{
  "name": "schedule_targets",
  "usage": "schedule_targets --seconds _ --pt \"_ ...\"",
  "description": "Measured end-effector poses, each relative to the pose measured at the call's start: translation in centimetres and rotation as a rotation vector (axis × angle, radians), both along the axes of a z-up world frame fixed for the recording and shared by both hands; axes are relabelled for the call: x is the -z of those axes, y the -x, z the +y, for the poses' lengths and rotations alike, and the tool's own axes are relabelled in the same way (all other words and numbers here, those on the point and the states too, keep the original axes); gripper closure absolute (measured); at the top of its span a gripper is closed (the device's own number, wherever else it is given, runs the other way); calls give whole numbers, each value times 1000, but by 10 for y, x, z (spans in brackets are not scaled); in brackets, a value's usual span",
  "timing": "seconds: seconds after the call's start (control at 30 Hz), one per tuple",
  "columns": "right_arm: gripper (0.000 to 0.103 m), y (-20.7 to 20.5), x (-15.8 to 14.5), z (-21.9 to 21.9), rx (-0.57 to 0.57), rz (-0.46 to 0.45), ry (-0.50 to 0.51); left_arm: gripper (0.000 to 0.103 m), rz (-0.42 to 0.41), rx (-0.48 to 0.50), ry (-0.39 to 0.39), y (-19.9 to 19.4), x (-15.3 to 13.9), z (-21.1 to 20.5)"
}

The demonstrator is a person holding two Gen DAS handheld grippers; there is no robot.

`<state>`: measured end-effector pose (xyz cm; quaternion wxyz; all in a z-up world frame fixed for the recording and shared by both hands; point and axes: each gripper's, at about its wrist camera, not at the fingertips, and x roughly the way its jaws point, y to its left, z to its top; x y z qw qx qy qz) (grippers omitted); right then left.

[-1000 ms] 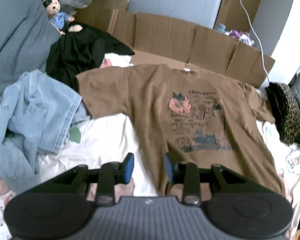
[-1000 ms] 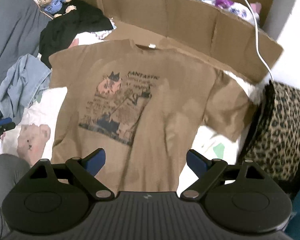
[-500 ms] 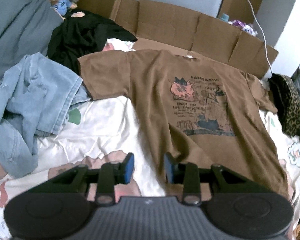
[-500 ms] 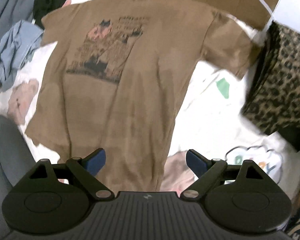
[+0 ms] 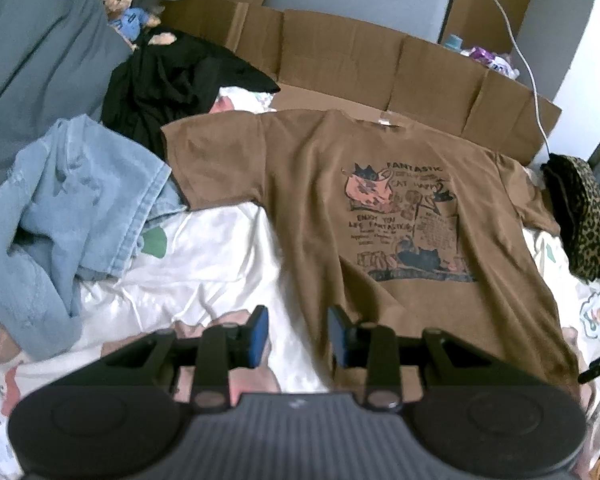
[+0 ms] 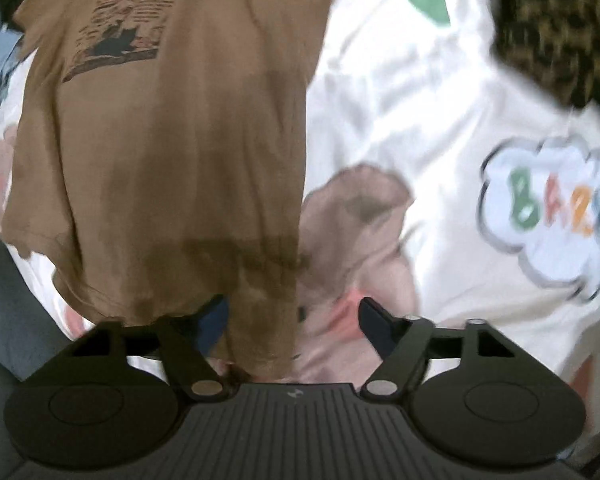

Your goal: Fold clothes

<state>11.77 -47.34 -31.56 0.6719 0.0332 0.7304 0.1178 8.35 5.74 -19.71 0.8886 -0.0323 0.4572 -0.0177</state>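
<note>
The brown printed cotton T-shirt lies flat on the white cartoon bedsheet. The right gripper, jaws just closing but not pressing, straddles its near hem corner. The left gripper, part open and empty, hovers beside the shirt's side edge.

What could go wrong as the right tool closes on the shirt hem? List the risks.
1. The right tool, jaws just closing, has the brown T-shirt corner between them with the white sheet right under; it may pinch both.
2. The left tool hangs open, so a one-sided lift could skew the shirt.
</note>
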Motion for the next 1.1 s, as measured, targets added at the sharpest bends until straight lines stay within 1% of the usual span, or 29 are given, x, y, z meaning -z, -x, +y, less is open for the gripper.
schedule_targets --seconds 0.03,0.07,0.3,0.33,0.37,0.4,0.43,0.53,0.73,0.77,0.8,0.87,0.97,1.1 --pt "53 1 5 -1 20 22 -19 67 -3 6 -5 1 -1 -1" --pt "54 2 9 -1 28 40 -27 67 -7 13 -9 1 -2 -2" --pt "54 11 19 8 23 60 -4 67 -22 11 -6 6 -6 3" --pt "58 12 20 8 23 62 -9 67 -23 8 -3 6 -6 4" --pt "73 13 21 8 21 64 -17 67 -22 5 -1 6 -5 5" --pt "83 15 22 9 12 63 -26 67 -21 3 0 6 -4 6" --pt "101 16 21 11 -4 55 -32 67 -20 1 1 6 -4 7" --pt "103 18 8 13 -53 23 -49 67 -19 0 4 6 -3 10" --pt "103 20 -20 -8 -44 25 -69 67 -16 7 9 0 -3 17" --pt "103 21 -18 -12 -40 30 -70 67 -14 10 8 -1 -2 18" --pt "103 21 -14 -15 -38 39 -68 67 -14 -10 5 3 -2 3" --pt "103 24 -6 -18 -38 69 -65 67 -7 -9 2 1 0 1" --pt "103 26 3 -10 -75 91 -70 67 3 2 -7 -1 2 -3" --pt "103 25 9 -2 -104 111 -76 68 27 15 -17 -6 9 -5"
